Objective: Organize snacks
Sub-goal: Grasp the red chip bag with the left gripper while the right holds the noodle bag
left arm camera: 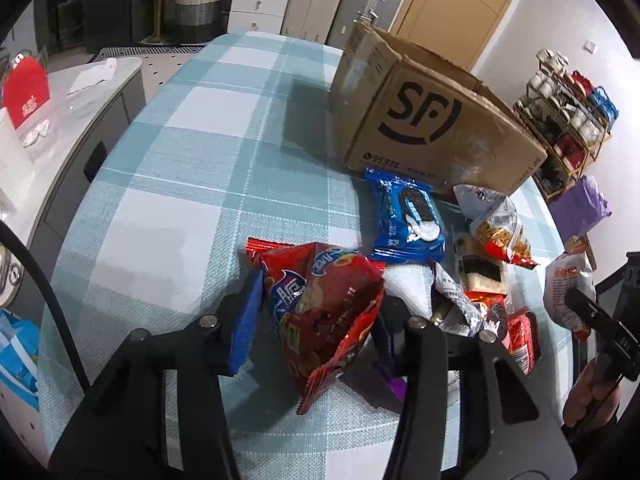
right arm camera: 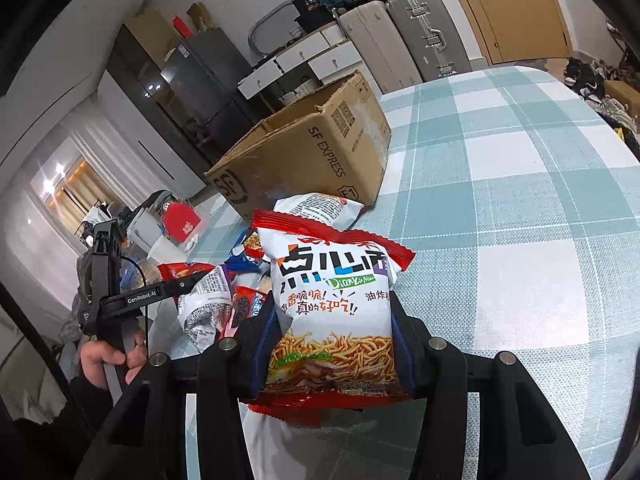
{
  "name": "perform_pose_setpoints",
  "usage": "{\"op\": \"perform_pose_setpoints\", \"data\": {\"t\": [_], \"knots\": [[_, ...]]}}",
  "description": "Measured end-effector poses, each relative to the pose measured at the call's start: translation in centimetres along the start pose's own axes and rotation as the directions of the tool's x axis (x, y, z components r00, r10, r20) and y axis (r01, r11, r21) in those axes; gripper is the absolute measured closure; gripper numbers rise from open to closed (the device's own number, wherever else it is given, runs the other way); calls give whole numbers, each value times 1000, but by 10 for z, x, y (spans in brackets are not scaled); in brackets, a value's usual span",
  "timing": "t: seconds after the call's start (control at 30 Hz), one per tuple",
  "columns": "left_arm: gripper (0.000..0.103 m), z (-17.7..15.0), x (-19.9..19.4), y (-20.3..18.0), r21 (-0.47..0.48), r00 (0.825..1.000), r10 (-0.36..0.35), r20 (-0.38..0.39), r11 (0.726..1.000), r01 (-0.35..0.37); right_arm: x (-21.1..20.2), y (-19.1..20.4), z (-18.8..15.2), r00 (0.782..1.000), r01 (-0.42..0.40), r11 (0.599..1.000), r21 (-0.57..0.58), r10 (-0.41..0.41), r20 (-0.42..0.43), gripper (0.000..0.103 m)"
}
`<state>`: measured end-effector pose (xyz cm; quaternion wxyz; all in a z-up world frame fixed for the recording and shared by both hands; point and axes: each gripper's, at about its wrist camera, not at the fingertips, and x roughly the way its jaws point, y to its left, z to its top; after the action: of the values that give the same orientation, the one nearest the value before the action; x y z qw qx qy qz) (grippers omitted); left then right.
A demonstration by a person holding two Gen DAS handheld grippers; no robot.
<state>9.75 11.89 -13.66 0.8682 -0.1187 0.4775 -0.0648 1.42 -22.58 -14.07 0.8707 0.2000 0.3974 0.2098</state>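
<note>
- We are mid-pickup: our left gripper (left arm camera: 316, 320) pinches the red bag (left arm camera: 324, 312), crumpled between its pads beside the snack pile (left arm camera: 472, 280) on the table (left arm camera: 192, 152).
- Our right gripper (right arm camera: 332, 340) clamps the noodle bag (right arm camera: 332, 312), clear of the cloth.
- Next, we judge, both go into the box (left arm camera: 432, 120), open just behind the pile; each needs a lift over its rim.
</note>
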Motion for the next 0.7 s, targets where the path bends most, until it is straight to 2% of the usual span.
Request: {"op": "perform_pose_setpoints", "data": {"t": [0.33, 0.7], "knots": [[57, -3, -26, -18, 78, 997, 49, 55, 996, -53, -5, 2, 3, 1000, 6, 1000, -8, -6, 16, 53], [57, -3, -38, -18, 67, 995, 67, 77, 995, -72, -17, 9, 5, 999, -6, 1000, -24, 7, 47, 53]]}}
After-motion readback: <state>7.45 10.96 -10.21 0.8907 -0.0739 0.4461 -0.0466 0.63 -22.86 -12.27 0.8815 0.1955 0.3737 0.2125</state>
